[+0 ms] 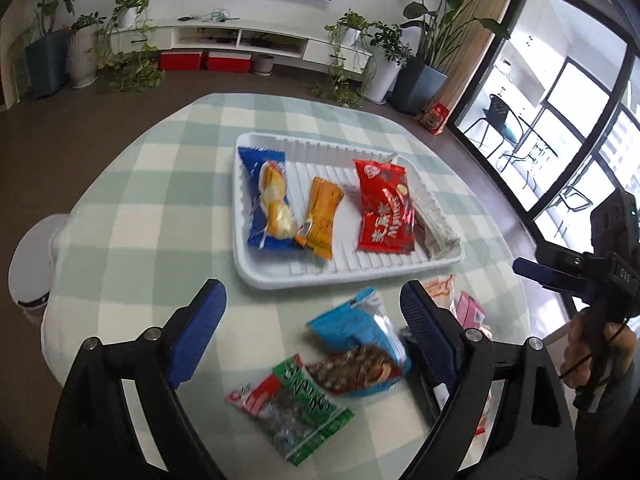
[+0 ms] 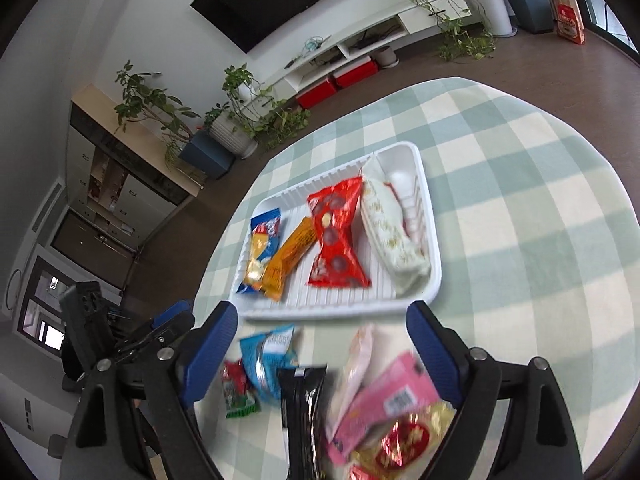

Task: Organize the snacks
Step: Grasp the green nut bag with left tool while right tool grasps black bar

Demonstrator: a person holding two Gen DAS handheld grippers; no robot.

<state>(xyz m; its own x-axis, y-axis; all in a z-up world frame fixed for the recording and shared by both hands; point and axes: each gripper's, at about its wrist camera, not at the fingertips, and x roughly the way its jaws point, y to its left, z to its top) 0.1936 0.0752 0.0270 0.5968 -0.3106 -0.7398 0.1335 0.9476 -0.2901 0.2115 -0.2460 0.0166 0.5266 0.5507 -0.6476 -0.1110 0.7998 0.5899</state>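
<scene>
Both claws stand wide open with nothing between their pads: the left gripper (image 1: 312,308) hangs over a loose heap of packets at about six o'clock from the white tray (image 1: 280,280), and the right gripper (image 2: 322,332) hovers over its own share of the heap on the near side of the same tray.

Four packets already lie side by side in the tray, running from nine o'clock to three: a blue packet (image 1: 262,200), an orange packet (image 1: 320,218), a red packet (image 1: 384,208) and a pale white packet (image 2: 394,236) against the right rim. Laid lengthwise in a row like that, they leave little bare ribbed floor, I'd judge only gaps between them.

Still waiting on the checked tablecloth (image 1: 160,184) are a light-blue bag (image 1: 360,324), a green packet (image 1: 292,404), a black packet (image 2: 302,400), a pink packet (image 2: 388,404) and a gold-and-red sweet (image 2: 404,440) (blurred, so details escape me). They overlap one another, so picking one cleanly may drag its neighbour. Potted plants (image 1: 352,40) stand well clear beyond twelve o'clock.
</scene>
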